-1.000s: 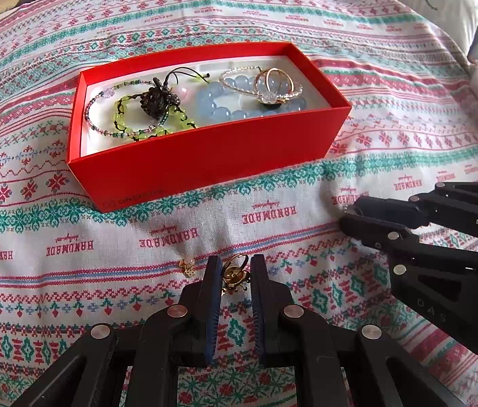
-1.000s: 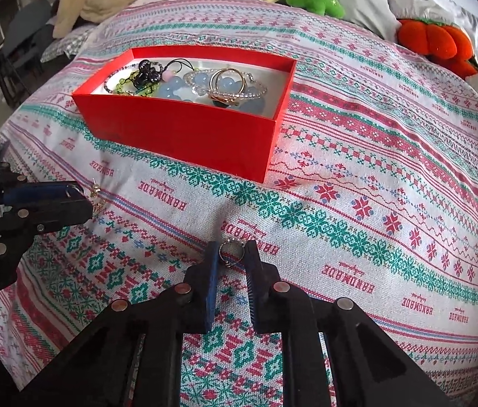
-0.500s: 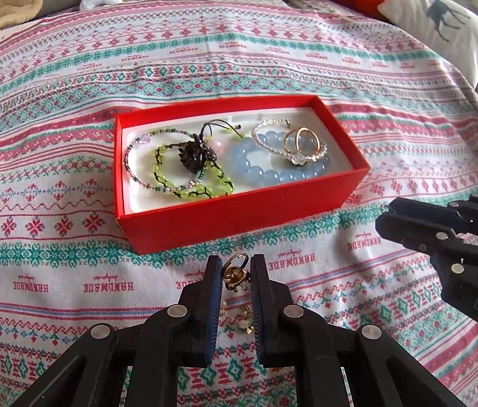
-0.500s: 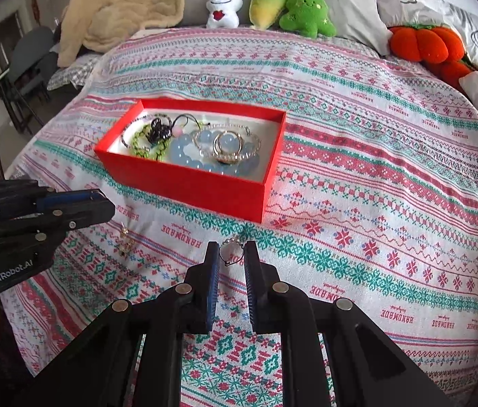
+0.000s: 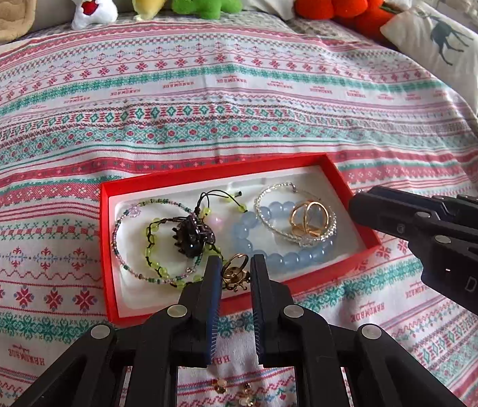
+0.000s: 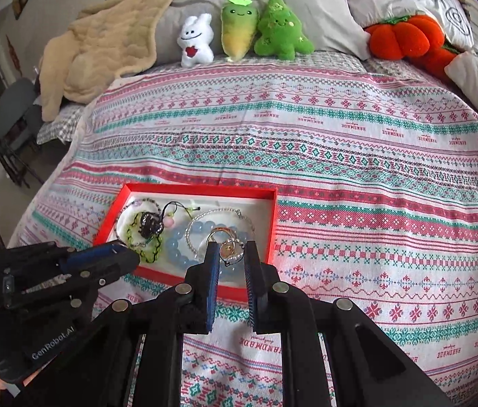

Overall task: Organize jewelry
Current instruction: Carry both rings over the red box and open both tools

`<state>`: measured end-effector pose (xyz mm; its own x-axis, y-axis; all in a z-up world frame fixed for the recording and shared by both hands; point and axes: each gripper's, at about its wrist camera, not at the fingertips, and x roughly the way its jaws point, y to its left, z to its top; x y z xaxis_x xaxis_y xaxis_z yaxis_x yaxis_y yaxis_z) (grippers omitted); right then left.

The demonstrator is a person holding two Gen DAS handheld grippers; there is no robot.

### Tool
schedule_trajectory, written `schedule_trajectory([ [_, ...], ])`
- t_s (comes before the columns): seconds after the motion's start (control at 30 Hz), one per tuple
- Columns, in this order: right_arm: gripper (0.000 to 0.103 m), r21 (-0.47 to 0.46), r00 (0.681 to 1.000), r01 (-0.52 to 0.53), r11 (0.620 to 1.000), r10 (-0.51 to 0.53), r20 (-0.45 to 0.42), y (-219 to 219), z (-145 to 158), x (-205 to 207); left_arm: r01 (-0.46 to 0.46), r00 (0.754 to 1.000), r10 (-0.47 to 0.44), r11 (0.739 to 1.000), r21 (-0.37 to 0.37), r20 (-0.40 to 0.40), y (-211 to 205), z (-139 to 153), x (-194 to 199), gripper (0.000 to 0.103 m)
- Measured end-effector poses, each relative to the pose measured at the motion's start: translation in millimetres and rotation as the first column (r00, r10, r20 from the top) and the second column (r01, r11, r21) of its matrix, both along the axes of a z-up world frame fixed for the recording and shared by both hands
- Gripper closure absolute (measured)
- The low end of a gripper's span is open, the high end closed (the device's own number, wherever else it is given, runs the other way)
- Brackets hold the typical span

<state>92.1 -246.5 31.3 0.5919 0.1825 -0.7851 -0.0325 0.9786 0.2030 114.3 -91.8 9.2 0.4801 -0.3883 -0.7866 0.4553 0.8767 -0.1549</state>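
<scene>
Left gripper [image 5: 235, 273] pinches a gold ring [image 5: 234, 272] tight, over the red box [image 5: 205, 173]. Right gripper [image 6: 231, 254] squeezes a silver ring [image 6: 228, 249] above the box too.

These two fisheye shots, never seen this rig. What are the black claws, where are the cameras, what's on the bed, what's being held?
No robot here: a person holds a two-finger gripper in each hand, and each gripper carries a fisheye camera looking forward along its fingers. So each picture is shot from one gripper, with the other one showing at the side.

In the left wrist view, the left gripper is shut on a small gold ring with a charm. In the right wrist view, the right gripper is shut on a thin silver ring.

Both hang over the red box, which sits on the patterned bedspread. Inside lie a blue bead bracelet, a green bead bracelet, a dark hair claw and gold rings. A few small gold pieces remain on the bedspread.
</scene>
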Motion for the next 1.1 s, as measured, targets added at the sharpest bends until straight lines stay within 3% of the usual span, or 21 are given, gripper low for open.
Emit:
schedule_trajectory([
  [0.23,0.087,0.039,0.999,0.025,0.999,-0.024,-0.031,-4,-12,18,-0.031,0.999,0.031,0.999,0.024,-0.013,-10,-13,15,0.091],
  [0.47,0.087,0.044,0.999,0.015,0.999,-0.013,-0.044,-6,-18,26,-0.025,1.000,0.025,0.999,0.046,-0.006,-9,-11,13,0.070],
  [0.83,0.085,0.099,0.998,0.010,0.995,-0.004,-0.059,-5,-22,33,-0.020,1.000,0.019,0.998,0.064,0.003,3,-1,1,0.051],
  [0.93,0.075,0.104,0.998,0.011,0.994,-0.004,-0.066,-6,-21,32,-0.024,1.000,0.024,0.998,0.059,0.000,7,2,-2,0.042],
  [1.0,0.061,0.114,0.998,0.008,0.994,0.000,-0.063,-6,-19,30,-0.032,0.999,0.032,0.998,0.054,-0.003,9,4,-2,0.038],
  [1.1,0.055,0.120,0.998,0.009,0.993,-0.002,-0.055,-7,-14,25,-0.050,0.999,0.051,0.998,0.049,-0.018,13,5,-3,0.032],
])
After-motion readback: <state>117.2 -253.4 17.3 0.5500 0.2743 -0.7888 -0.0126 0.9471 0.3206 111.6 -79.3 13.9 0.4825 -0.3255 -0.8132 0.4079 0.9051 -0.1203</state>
